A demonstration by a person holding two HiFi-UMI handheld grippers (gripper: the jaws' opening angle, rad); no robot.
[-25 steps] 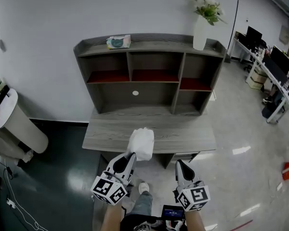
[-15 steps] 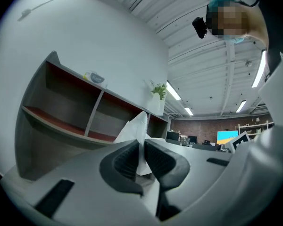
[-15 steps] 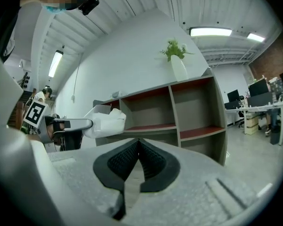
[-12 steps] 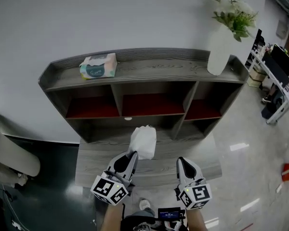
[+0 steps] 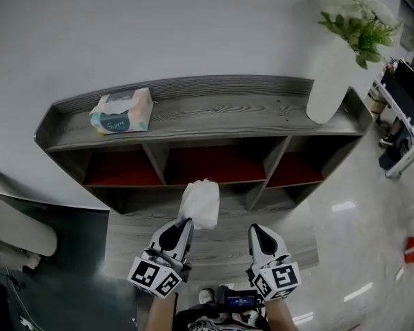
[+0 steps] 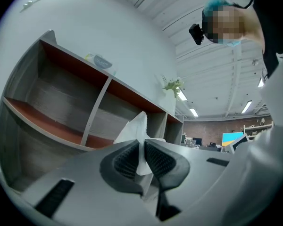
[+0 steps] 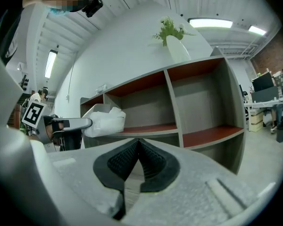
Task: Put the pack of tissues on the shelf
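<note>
From where I stand, the left gripper has its jaws pinched tight on the edge of a soft white plastic pack of tissues. The pack juts towards twelve o'clock over the grey wooden table, facing the middle red-lined bay of the grey wooden shelf unit. The right gripper, at three o'clock of the left, has its jaws closed together on nothing. On the shelf's top board a teal-and-white tissue pack lies at ten o'clock, and a white vase of green sprigs stands at two o'clock.

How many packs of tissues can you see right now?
2. A white pack is clamped in the left gripper; a teal-and-white pack lies on top of the shelf, at its left end. The compartments are partly hidden in shadow.
</note>
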